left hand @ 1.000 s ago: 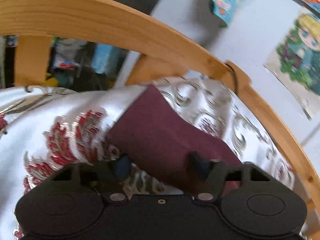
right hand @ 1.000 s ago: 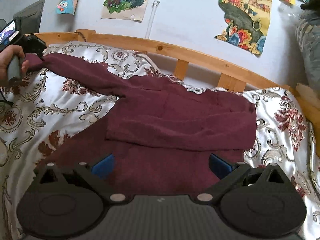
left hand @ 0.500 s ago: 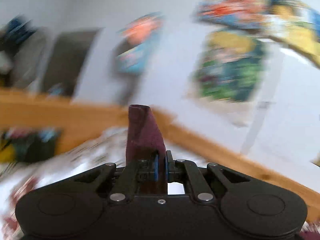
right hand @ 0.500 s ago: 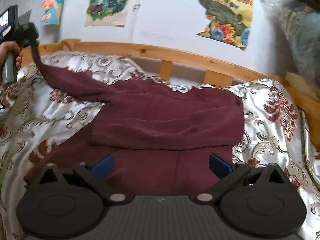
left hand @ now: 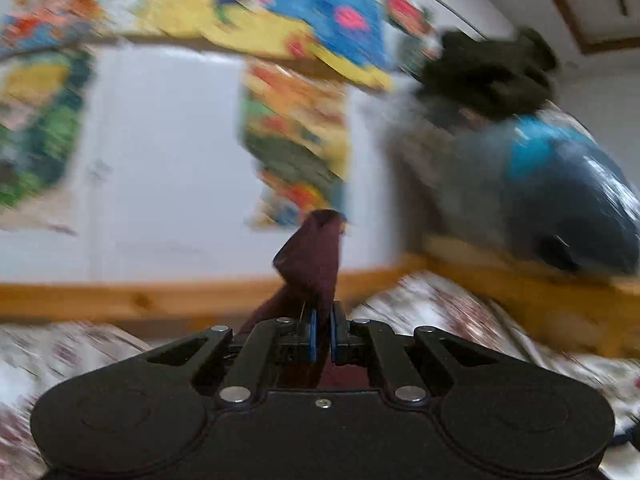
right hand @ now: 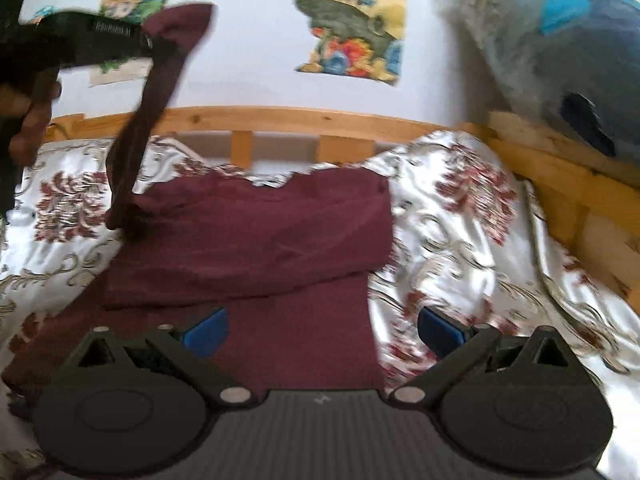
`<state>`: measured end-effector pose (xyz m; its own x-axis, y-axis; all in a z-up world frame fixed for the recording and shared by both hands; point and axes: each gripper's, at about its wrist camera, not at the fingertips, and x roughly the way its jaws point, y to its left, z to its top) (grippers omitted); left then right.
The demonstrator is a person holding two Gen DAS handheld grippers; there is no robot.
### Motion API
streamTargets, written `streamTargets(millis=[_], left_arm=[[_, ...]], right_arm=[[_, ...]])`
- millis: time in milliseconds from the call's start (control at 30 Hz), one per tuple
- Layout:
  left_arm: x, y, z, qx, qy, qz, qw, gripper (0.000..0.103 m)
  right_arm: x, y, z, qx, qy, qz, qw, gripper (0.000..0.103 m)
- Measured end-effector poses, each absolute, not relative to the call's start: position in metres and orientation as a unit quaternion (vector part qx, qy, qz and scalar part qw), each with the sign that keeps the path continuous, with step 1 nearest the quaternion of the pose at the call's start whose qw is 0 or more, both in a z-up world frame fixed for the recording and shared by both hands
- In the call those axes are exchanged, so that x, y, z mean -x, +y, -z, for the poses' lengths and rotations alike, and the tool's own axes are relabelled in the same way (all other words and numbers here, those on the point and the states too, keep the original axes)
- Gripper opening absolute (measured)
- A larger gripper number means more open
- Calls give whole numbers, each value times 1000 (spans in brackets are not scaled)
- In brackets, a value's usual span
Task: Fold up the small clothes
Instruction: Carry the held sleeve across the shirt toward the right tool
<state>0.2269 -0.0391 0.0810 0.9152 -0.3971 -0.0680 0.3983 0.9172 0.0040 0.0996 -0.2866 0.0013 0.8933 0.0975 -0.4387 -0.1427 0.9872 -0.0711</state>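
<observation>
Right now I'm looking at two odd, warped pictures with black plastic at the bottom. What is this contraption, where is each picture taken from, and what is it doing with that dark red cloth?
There is no robot here. A person holds a hand tool in each hand, each with two fingers that pinch, and a wide-angle camera that looks forward along those fingers. The black shape at the bottom of each picture is the tool itself.

One picture comes from the left gripper. Its blue pads are shut on the sleeve of a maroon sweater, lifted into the air. The blur comes from fast motion.

The other comes from the right gripper, open and holding nothing above the sweater's body. That lies partly folded on a flowered bedspread inside a wooden bed frame. This view also shows the left tool at upper left, with the raised sleeve hanging from it.

Posters hang on the wall behind.
</observation>
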Motion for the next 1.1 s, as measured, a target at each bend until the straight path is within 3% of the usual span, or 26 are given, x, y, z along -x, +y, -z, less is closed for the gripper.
streamTargets(millis=[333,433,533,600,733,867,1000,1100], left_arm=[[-235,-101,-1,-6,152,280,948,7],[-237,-104,10,2,190,299,935,14],[-232,-103,16,1,205,304,930,30],[-229,-96,13,0,206,308,929,51],[-223,-75,3,9,208,295,933,65],[-221,-45,-10,-4,224,212,951,97],[-222,-5,-17,-47,225,130,964,102],[-239,34,-8,-18,239,92,966,102]], right_arm=[[-92,-333,9,46,249,-3,967,103],[-92,-339,13,45,254,6,966,103],[-93,-341,15,36,264,14,964,103],[-94,-342,16,33,268,13,963,103],[-99,-340,17,27,273,7,962,103],[-111,-329,12,43,288,-22,956,103],[-136,-312,-7,86,284,-79,952,103],[-169,-292,-26,94,299,-139,940,103]])
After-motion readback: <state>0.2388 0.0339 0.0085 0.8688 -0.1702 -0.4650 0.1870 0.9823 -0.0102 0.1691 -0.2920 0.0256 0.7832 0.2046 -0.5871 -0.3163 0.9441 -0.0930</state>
